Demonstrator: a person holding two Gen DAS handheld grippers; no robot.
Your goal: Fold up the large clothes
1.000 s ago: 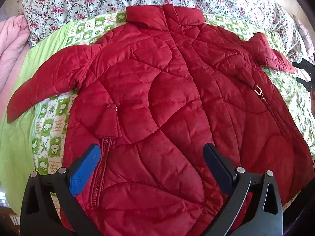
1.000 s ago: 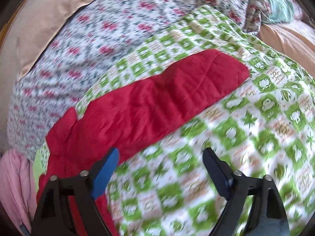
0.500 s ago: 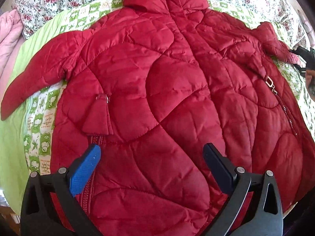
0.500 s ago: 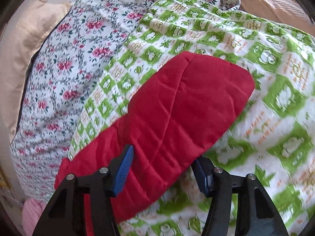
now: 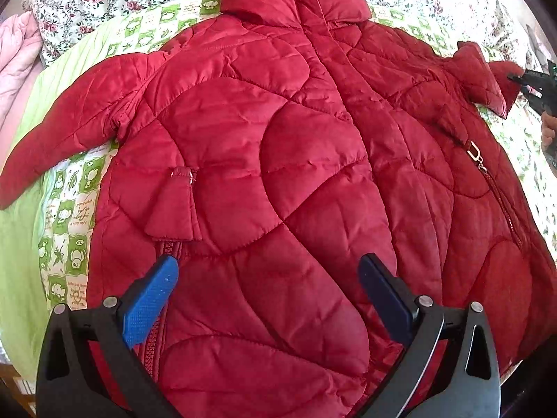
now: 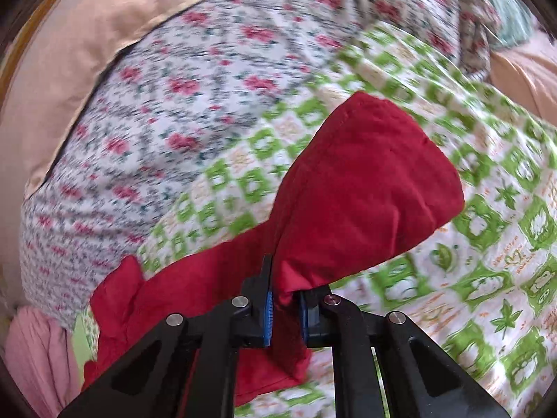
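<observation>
Red quilted jacket (image 5: 278, 160) spread on green checked sheet (image 5: 69, 216); right gripper (image 6: 284, 308) just closed, pinching sleeve (image 6: 365, 188) at three o'clock; left gripper (image 5: 268, 278) spread wide, empty, over hem.

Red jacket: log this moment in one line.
red jacket flat on green checked sheet | right tongs just closed, shut on sleeve | left tongs open above hem
</observation>
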